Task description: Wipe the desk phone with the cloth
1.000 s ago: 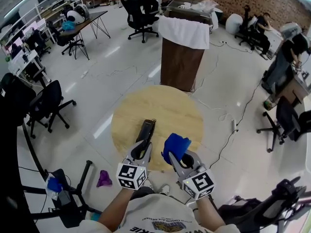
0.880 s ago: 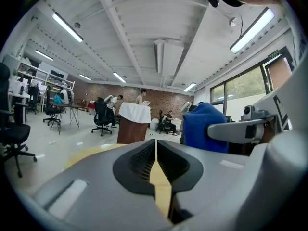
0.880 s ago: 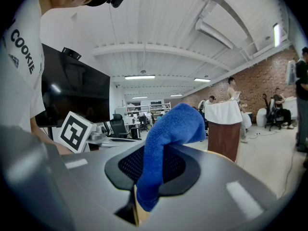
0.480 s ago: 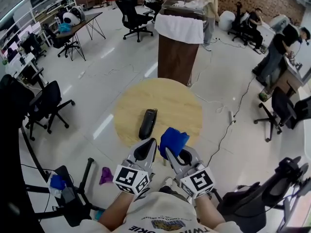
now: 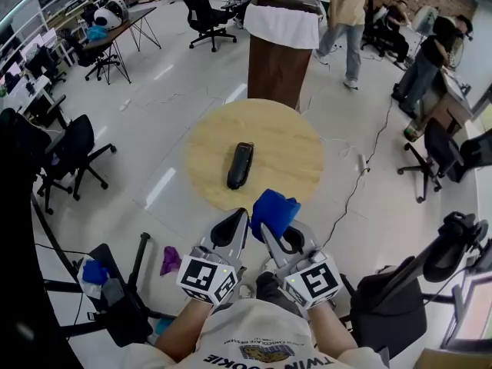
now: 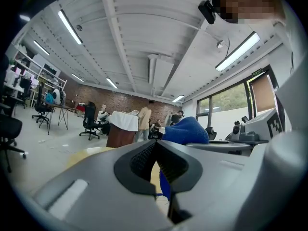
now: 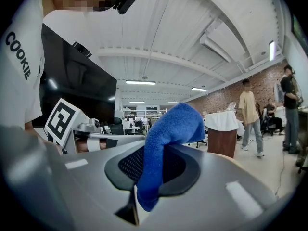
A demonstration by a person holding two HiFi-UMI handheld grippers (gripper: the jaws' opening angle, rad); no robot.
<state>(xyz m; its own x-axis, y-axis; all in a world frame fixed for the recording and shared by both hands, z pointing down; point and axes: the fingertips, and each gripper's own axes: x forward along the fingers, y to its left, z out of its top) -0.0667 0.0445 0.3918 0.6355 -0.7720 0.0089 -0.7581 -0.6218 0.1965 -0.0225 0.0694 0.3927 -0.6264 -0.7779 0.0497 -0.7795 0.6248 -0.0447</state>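
While both hover side by side just off the near edge of the round table, the left gripper is clenched on nothing and the right gripper grasps a blue cloth. Beyond them, the black phone lies near the table's middle.

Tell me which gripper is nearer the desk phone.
Left. The left gripper, shut and empty, is at the table's near edge, in line with the desk phone; the right gripper, clamping the blue cloth, is beside it, offset rightward.
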